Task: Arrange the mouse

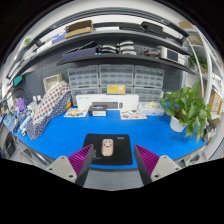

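Note:
A beige mouse (107, 149) lies on a black mouse pad (108, 149) on the blue table top, just ahead of my fingers and a little left of the pad's middle. My gripper (113, 160) is open, its two pink-padded fingers (80, 161) spread wide at either side of the pad's near edge. Nothing is held between them. The mouse rests on the pad on its own, beyond the fingertips.
A blue table top (60, 135) stretches ahead. A potted green plant (187, 108) stands at the right. A patterned bag or cloth (48, 105) leans at the left. White boxes (104, 105) and shelves of small drawers (110, 78) line the back.

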Tool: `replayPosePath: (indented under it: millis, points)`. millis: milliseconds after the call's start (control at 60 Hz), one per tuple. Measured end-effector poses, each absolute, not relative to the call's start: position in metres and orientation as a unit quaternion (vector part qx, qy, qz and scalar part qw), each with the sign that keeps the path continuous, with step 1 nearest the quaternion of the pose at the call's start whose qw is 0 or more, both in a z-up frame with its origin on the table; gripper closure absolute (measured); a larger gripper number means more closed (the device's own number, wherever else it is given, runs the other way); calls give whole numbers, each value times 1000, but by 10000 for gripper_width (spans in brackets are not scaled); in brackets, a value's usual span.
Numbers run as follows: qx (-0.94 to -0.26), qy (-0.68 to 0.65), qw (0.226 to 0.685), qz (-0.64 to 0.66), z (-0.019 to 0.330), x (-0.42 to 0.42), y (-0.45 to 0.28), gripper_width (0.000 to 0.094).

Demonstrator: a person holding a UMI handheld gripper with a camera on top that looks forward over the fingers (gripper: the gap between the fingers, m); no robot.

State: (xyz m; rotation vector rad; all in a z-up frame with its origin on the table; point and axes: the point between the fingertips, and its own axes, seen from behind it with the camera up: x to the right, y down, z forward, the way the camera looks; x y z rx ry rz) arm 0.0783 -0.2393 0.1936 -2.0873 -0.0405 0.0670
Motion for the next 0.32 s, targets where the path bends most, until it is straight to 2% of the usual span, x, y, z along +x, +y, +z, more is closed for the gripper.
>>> replayPosePath:
  millis: [317]
  points:
    - [-852,-4,523,13,207,108,-266,135]
